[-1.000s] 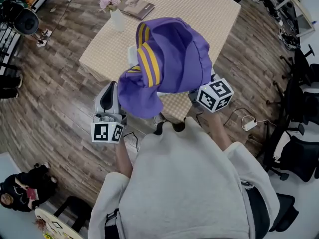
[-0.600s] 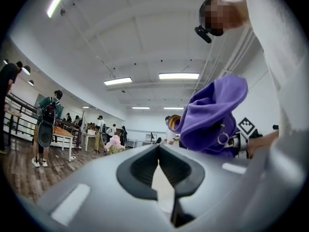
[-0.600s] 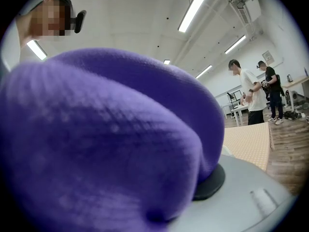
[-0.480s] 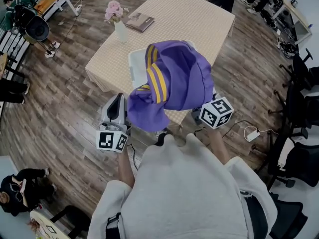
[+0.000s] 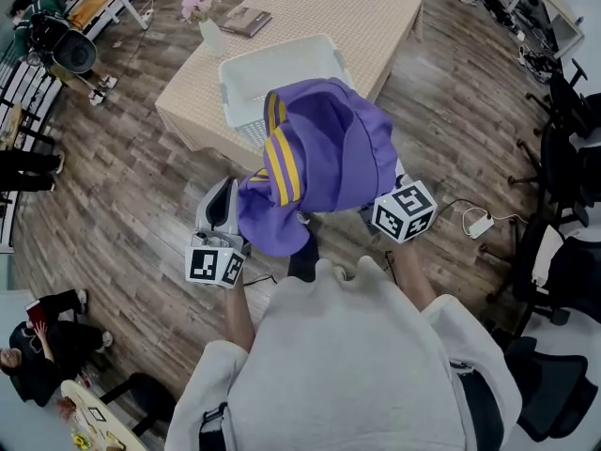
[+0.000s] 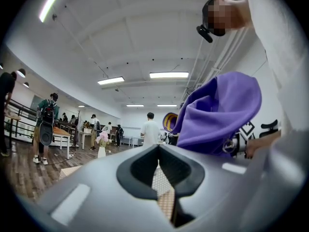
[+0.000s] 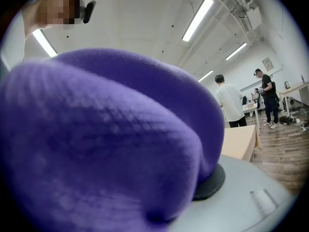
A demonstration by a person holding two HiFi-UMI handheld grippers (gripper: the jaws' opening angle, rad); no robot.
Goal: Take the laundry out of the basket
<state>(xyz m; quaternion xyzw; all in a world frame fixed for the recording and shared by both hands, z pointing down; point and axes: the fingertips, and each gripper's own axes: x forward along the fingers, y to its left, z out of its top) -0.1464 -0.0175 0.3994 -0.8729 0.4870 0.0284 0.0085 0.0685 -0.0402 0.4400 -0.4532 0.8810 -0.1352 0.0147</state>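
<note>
Two hand-held grippers show in the head view, over a dark wood-plank floor (image 5: pixel 122 177). The bench (image 5: pixel 376 17), w/ a beige check cloth, sits ahead at top of frame. On it: a white basket (image 5: pixel 246 69) at the near edge, plus a vase (image 5: pixel 208 34) w/ pink flowers and a book (image 5: pixel 246 22) at the far left corner. Office chairs (image 5: pixel 563 271) stand at the right edge, w/ a white plug block (image 5: pixel 477 225) and cord on the floor nr them. People (image 5: pixel 42 355) are at the left edge. The purple garment (image 5: pixel 329 148), w/ yellow stripes, hangs in the air btw the bench and the person's grey top, out of the basket. It drapes over the right hand-held gripper (image 5: pixel 402 209), so only the marker cube shows. The left hand-held gripper (image 5: pixel 223 195) is just beside the garment's lower left fold; can't tell if touching.

Left gripper view: the left hand-held gripper (image 6: pixel 158 151) has its jaws together at the tips, w/ a thin slit behind showing check cloth and nothing btw them. The purple garment (image 6: pixel 217 115) bulges up at right, beside the jaws, not in them. Bkgd: big white room, ceiling light panels (image 6: pixel 169 75), several people standing.

Right gripper view: the purple garment (image 7: pixel 106 139) fills most of the frame, lying over and btw the jaws. One dark pad (image 7: pixel 212 180) peeks out under it at right. The jaws are clamped on the cloth. A bench corner (image 7: pixel 239 141) is at right, w/ a person in a white shirt (image 7: pixel 229 103) behind and strip lights (image 7: pixel 198 18) overhead.
</note>
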